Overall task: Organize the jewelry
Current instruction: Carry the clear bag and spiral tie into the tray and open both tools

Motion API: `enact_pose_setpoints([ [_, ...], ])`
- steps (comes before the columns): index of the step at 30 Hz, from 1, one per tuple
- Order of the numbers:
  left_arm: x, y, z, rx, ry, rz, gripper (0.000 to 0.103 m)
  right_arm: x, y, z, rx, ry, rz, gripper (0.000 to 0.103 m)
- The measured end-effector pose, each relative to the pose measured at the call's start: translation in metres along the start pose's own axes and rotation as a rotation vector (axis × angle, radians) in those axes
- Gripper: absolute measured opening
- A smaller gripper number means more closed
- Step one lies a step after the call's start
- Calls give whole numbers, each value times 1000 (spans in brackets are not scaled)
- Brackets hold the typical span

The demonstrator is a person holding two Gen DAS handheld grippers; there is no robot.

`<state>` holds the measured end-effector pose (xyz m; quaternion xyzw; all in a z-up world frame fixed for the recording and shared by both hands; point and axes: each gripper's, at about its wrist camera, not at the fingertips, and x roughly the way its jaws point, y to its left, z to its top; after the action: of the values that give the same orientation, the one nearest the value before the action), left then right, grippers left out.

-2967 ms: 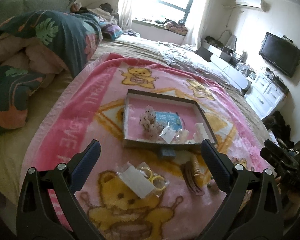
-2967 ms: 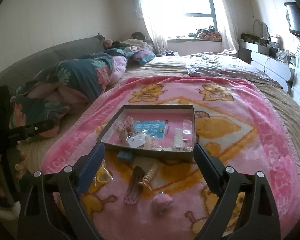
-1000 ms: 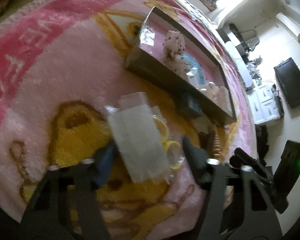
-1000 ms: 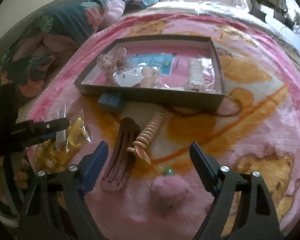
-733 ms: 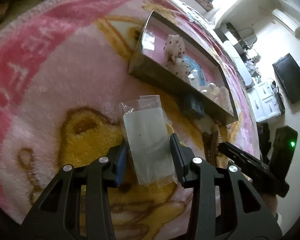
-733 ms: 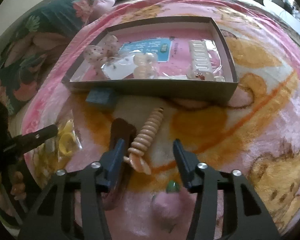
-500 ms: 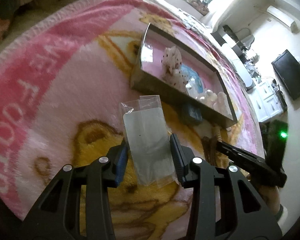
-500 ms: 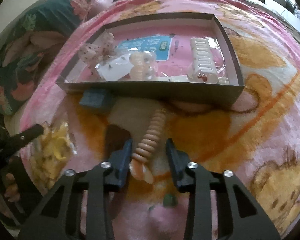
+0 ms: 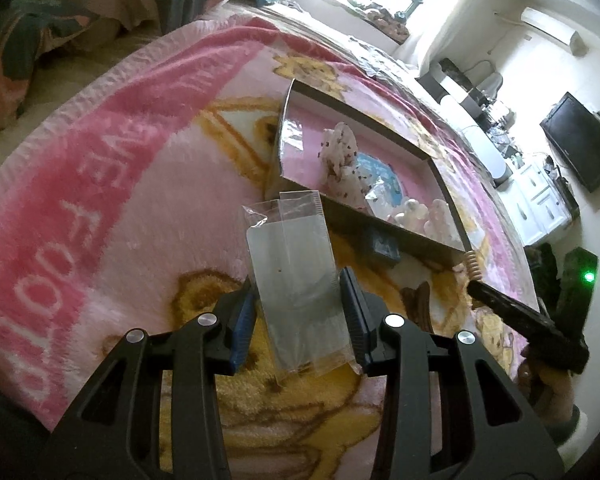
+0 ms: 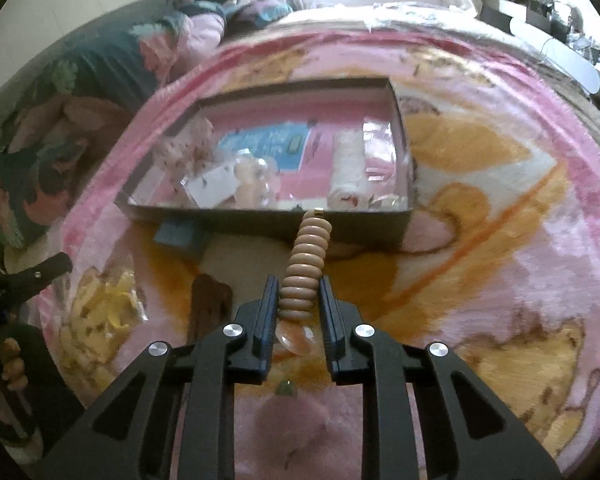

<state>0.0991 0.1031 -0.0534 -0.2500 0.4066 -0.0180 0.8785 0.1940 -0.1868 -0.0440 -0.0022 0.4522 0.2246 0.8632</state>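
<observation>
Between the pads of the right gripper (image 10: pixel 299 307), low in the middle of the right wrist view, sits a beige ribbed hair clip (image 10: pixel 304 272). The jaws have just been closing and now clamp its near end, likely so it can go into the tray (image 10: pixel 268 219) just above it in the frame. It looks like a stack of flat rings with a glossy peach tab at the bottom and a small gold tip at the top.

Centre of the left wrist view, the left gripper (image 9: pixel 300 312) pinches a clear bag (image 9: pixel 296 280) by its side edges, clear of the blanket (image 9: pixel 148 208), probably also bound for the tray. A frosted card fills most of the bag. A brown clip (image 10: pixel 206 304) and a yellow packet (image 10: pixel 112 308) lie lower left in the right wrist view.
</observation>
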Motion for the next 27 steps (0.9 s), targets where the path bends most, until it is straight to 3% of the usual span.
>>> enact_pose_setpoints([
  [9,-8,-16,3,52,-25,0,32,-39,9,-5,-25,-75,50,19],
  [27,5,-65,20,173,-29,-33,32,-64,29,15,-68,-157,90,19],
])
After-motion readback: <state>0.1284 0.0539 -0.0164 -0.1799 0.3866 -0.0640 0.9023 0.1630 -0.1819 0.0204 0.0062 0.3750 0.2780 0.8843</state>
